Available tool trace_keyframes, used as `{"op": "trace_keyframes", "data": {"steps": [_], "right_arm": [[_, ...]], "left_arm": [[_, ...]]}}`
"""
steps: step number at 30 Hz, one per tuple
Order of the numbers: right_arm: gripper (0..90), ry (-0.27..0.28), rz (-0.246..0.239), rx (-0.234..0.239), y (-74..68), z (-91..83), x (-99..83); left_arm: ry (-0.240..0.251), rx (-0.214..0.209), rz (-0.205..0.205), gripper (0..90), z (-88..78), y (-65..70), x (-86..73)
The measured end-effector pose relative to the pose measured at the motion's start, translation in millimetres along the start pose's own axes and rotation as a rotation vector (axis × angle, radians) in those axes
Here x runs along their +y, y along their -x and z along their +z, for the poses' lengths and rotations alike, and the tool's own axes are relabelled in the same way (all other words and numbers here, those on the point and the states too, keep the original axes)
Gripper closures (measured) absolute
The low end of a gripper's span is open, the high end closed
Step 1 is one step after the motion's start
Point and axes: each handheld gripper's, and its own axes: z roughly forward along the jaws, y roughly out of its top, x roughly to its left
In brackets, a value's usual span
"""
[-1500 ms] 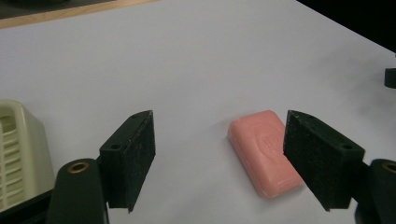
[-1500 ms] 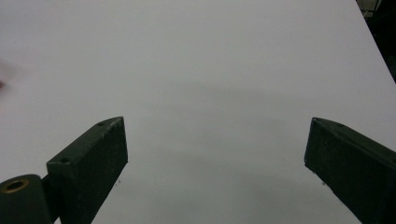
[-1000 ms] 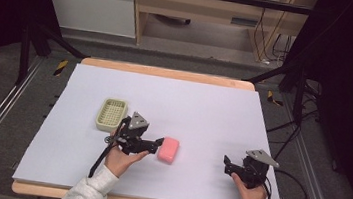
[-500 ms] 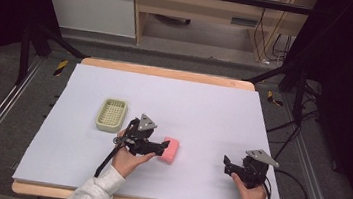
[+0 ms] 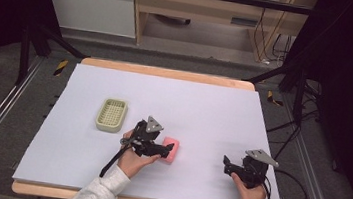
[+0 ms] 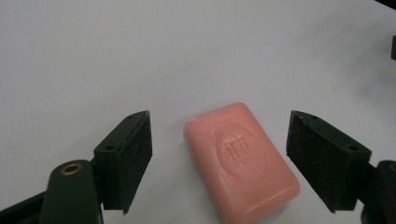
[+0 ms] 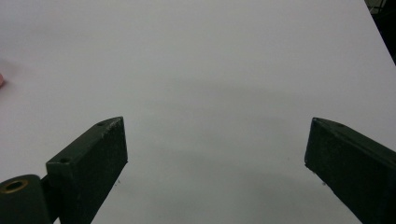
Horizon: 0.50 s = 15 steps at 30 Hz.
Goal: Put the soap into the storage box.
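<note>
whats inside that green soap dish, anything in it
The soap dish holds nothing I can see: its ridged floor shows bare in the high view. The pink soap lies apart on the table, between the open left gripper jaws.

soap: pink, smooth, waxy | table cover: matt white | tray: ribbed plastic

The high view looks forward and down from above the person's side, taking in the whole table. The 2 gripper views sit close over its white surface; the left one shares the pink soap with the high view's lower centre.
</note>
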Motion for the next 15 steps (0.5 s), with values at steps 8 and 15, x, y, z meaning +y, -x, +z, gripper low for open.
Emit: {"op": "trace_keyframes", "data": {"steps": [8,15], "right_arm": [[6.1,-0.001,0.000,0.001,0.0,0.3,0.0],[6.1,-0.002,-0.002,0.002,0.0,0.5,0.0]], "left_arm": [[-0.032,0.006,0.019,21.1,9.4,5.8,-0.2],[-0.051,-0.002,0.021,21.0,19.4,11.4,-0.9]]}}
